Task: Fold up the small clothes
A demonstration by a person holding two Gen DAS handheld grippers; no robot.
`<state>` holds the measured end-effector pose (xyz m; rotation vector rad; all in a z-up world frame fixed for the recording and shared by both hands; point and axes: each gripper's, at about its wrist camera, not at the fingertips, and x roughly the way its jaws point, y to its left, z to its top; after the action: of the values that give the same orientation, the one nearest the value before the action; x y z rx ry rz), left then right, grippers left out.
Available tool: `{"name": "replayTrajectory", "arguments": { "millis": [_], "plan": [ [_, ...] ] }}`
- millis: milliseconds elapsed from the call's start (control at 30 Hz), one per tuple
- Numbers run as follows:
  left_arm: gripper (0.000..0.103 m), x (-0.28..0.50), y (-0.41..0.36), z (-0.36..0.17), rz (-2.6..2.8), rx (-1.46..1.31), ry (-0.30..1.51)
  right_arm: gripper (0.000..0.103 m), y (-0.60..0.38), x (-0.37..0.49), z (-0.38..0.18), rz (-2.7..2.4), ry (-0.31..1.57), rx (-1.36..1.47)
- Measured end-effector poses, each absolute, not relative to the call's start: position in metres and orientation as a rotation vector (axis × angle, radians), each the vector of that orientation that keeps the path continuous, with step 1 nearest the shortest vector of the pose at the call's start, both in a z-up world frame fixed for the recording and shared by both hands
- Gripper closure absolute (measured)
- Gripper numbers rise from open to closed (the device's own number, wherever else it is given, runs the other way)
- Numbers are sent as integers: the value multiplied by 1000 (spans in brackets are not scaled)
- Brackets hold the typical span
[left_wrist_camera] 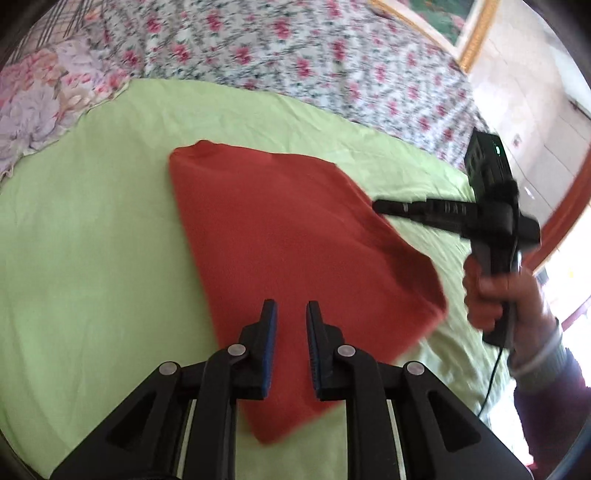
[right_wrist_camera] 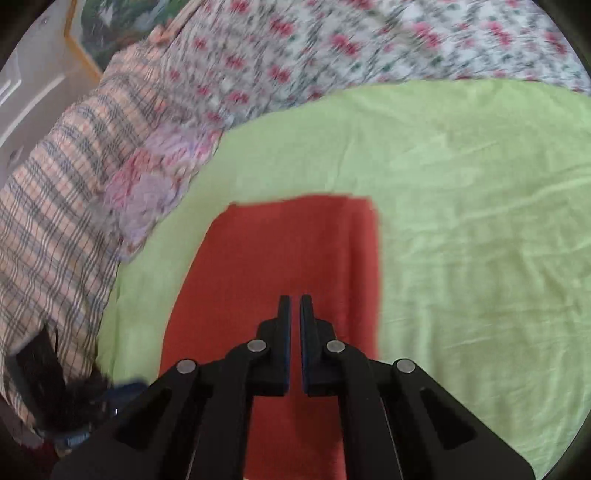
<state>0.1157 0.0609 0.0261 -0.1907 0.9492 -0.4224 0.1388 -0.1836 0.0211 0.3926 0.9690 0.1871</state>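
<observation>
A rust-red garment (left_wrist_camera: pixel 291 240) lies folded into a flat oblong on the light green sheet (left_wrist_camera: pixel 92 240). My left gripper (left_wrist_camera: pixel 291 314) hovers over its near end with its jaws a little apart and nothing between them. My right gripper (left_wrist_camera: pixel 380 206) reaches in from the right with its tip at the garment's right edge; a hand holds its handle. In the right wrist view my right gripper (right_wrist_camera: pixel 294 306) is over the red garment (right_wrist_camera: pixel 266 258), its jaws nearly together with a thin gap and no cloth between them.
A floral bedspread (left_wrist_camera: pixel 295 48) lies behind the green sheet (right_wrist_camera: pixel 461 221). A checked cloth (right_wrist_camera: pixel 48 229) and a flowered pillow (right_wrist_camera: pixel 155 177) lie on the left. A dark object (right_wrist_camera: pixel 55 391) sits at the lower left. A framed picture (left_wrist_camera: pixel 454 22) hangs on the wall.
</observation>
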Motion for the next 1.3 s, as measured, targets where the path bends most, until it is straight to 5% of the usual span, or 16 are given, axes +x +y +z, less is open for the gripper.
{"name": "replayTrajectory", "arguments": {
  "millis": [200, 633, 900, 1300],
  "plan": [
    [88, 131, 59, -5, -403, -183, 1021, 103, -202, 161, -30, 136, 1073, 418],
    [88, 75, 56, 19, -457, -158, 960, 100, -196, 108, 1, 182, 997, 419],
    [86, 55, 47, -10, -403, -110, 1016, 101, -207, 51, -36, 97, 1055, 401],
    [67, 47, 54, 8, -376, -105, 1001, 100, -208, 45, -30, 69, 1045, 413]
  ]
}}
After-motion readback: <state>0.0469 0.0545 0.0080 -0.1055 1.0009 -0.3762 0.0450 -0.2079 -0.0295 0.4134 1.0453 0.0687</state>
